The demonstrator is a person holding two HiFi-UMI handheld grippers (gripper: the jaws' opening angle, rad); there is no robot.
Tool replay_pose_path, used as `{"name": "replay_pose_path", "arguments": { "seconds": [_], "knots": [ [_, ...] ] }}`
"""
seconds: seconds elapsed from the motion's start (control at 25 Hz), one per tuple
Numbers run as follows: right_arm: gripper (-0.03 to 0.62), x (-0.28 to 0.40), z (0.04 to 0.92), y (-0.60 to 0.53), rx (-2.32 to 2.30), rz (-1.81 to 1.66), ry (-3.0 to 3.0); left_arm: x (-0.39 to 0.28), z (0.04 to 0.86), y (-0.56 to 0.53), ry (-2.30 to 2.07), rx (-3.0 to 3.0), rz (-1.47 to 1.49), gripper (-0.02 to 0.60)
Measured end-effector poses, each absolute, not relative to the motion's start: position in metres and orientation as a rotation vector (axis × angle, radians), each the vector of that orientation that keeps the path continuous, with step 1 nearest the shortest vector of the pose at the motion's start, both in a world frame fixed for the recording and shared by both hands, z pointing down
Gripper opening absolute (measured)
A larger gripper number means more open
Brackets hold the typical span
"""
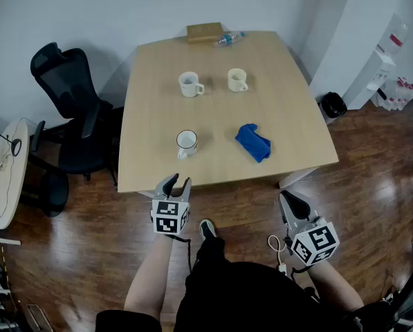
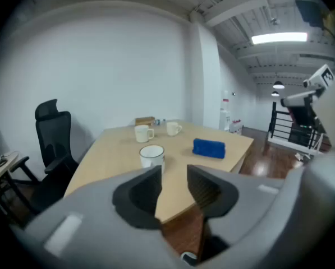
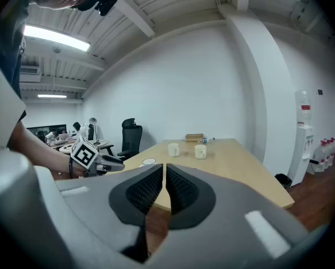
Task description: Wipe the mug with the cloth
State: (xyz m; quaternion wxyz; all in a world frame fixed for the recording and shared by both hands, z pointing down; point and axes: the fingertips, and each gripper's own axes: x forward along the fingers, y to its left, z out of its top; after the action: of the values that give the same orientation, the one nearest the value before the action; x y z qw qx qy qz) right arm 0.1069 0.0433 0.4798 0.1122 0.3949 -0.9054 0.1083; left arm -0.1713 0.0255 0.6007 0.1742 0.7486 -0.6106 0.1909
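A black chair [image 1: 75, 109] stands on the far left, beside the table [image 1: 158, 171].

The left gripper [image 1: 178, 182] hangs over the floor, just in front of the table's near edge. In the left gripper view, the left gripper [image 2: 174, 186] has its jaws spread apart with nothing between them. It touches nothing.

Three mugs stand upright on the table. The near mug [image 1: 186, 142] is white with a dark rim. It sits close to the front edge, just past the left gripper. In the left gripper view, the near mug [image 2: 152, 155] shows right above the gap between the jaws. Farther back are the white mug [image 1: 189, 84] and, to its right, the cream mug [image 1: 236, 79]. A brown box [image 1: 205, 32] and a bottle [image 1: 229, 39] lie at the far edge.

The cloth [image 1: 253, 142] is blue and bunched up. It lies on the table to the right of the near mug, well apart from it. Nothing touches it.

The right gripper [image 1: 289, 200] is over the floor too, in front of the table's right corner. In the right gripper view, the right gripper [image 3: 163, 186] has its jaws pressed together and holds nothing.

A black bin [image 1: 333, 104] stands on the floor at the right.
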Motion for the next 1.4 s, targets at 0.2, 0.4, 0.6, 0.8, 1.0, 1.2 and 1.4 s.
{"name": "replay_pose_path", "arguments": {
  "seconds": [0.2, 0.4, 0.6, 0.8, 1.0, 1.2, 1.4],
  "knots": [
    [0.023, 0.054, 0.474, -0.02, 1.214, 0.384, -2.641, -0.235, 0.652, -0.051, -1.692, 2.03, 0.686, 0.143],
    [0.023, 0.025, 0.489, -0.041, 1.141, 0.402, -2.616, -0.236, 0.676, -0.078, -1.604, 2.051, 0.716, 0.143],
    [0.023, 0.017, 0.507, -0.065, 1.054, 0.454, -2.621, -0.232, 0.691, -0.086, -1.607, 2.002, 0.732, 0.143],
    [0.023, 0.02, 0.518, -0.089, 0.979, 0.435, -2.618, -0.229, 0.689, -0.088, -1.666, 2.002, 0.66, 0.089],
    [0.023, 0.03, 0.559, -0.121, 0.929, 0.444, -2.535, -0.228, 0.682, -0.091, -1.736, 1.997, 0.608, 0.067],
    [0.023, 0.029, 0.612, -0.174, 0.934, 0.464, -2.405, -0.228, 0.661, -0.101, -1.743, 1.953, 0.567, 0.064],
    [0.095, -0.005, 0.649, -0.207, 0.94, 0.311, -2.338, -0.225, 0.655, -0.105, -1.728, 1.924, 0.609, 0.064]
  ]
}}
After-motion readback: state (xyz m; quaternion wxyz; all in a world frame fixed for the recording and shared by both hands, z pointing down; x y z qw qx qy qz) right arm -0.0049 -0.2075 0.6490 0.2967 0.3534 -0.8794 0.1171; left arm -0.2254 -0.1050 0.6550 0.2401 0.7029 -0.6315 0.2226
